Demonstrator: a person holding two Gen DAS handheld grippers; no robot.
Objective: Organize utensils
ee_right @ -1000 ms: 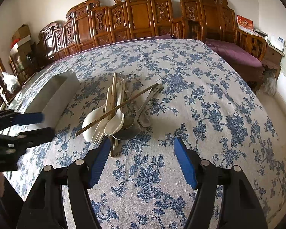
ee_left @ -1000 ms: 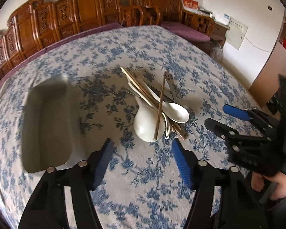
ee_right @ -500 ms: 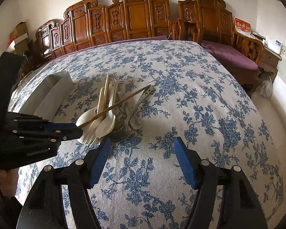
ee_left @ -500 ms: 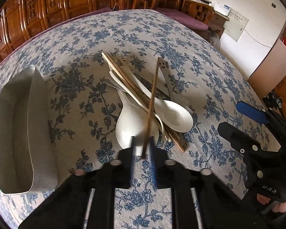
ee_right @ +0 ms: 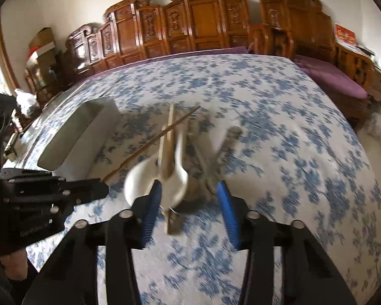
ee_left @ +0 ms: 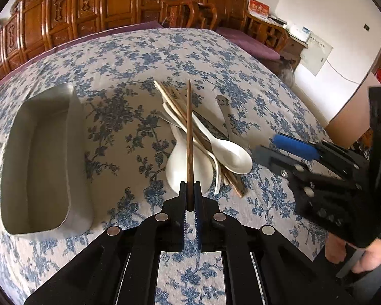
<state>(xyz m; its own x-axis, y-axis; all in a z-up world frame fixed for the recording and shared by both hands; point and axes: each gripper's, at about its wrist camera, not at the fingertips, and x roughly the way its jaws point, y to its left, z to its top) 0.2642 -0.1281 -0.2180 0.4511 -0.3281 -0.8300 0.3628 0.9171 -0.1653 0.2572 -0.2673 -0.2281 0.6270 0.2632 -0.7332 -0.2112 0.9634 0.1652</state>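
Observation:
My left gripper (ee_left: 190, 190) is shut on the near end of a dark wooden chopstick (ee_left: 189, 132), which points away over the pile. The pile holds white spoons (ee_left: 231, 152), pale chopsticks (ee_left: 170, 99) and a metal spoon (ee_left: 224, 111) with a smiley handle. An empty metal tray (ee_left: 72, 137) stands left of it. My right gripper (ee_right: 188, 198) is closing around the pile's near end, with a white spoon bowl (ee_right: 176, 180) and pale chopsticks between the pads; the view is blurred and no pad visibly presses. The left wrist view shows my right gripper (ee_left: 266, 145) just right of the spoons.
A blue-flowered cloth (ee_left: 129, 58) covers the large table. Carved wooden chairs (ee_right: 203, 25) line the far side and a purple-cushioned bench (ee_right: 337, 78) stands to the right. A person's hand (ee_left: 353, 256) holds the right gripper near the table's edge.
The left gripper closed on the dark chopstick and swung it to point straight away, off the pile. The right gripper moved in over the pile's near end and its jaws narrowed.

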